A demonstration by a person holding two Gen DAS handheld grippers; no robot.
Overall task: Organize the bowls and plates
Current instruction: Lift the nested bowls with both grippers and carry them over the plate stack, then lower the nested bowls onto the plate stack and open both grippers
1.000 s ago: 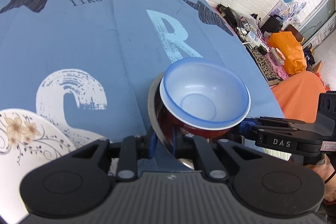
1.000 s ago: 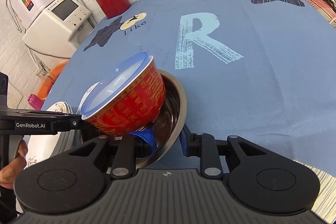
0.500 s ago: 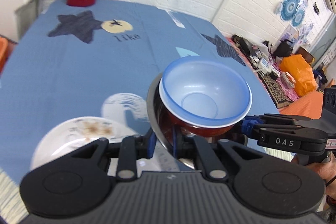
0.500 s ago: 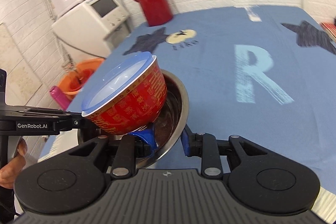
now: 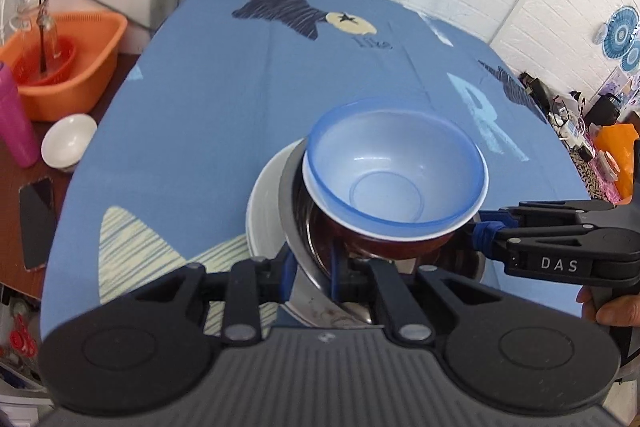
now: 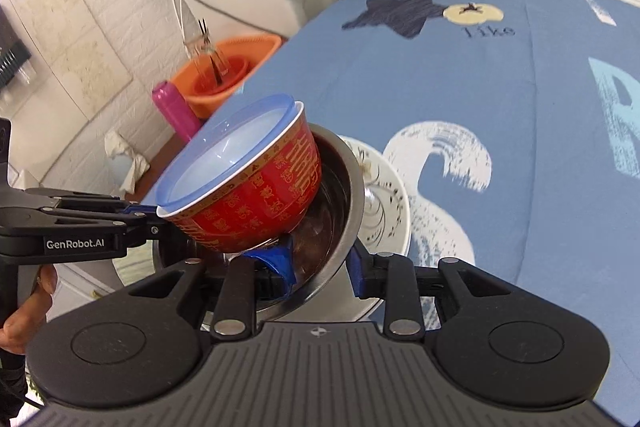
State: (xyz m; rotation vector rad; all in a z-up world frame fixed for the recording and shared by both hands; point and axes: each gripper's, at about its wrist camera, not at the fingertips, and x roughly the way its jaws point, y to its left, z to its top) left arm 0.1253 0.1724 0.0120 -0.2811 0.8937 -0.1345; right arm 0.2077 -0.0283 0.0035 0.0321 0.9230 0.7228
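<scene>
Both grippers, left gripper (image 5: 312, 273) and right gripper (image 6: 320, 267), clamped on the steel bowl (image 6: 340, 211) rim, have swung the nested red bowl (image 6: 256, 199) stack left, now over the floral plate (image 6: 384, 211), ready to lower.

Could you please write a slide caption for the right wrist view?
Both grippers carry a steel bowl holding nested red and blue bowls above a floral plate.
</scene>
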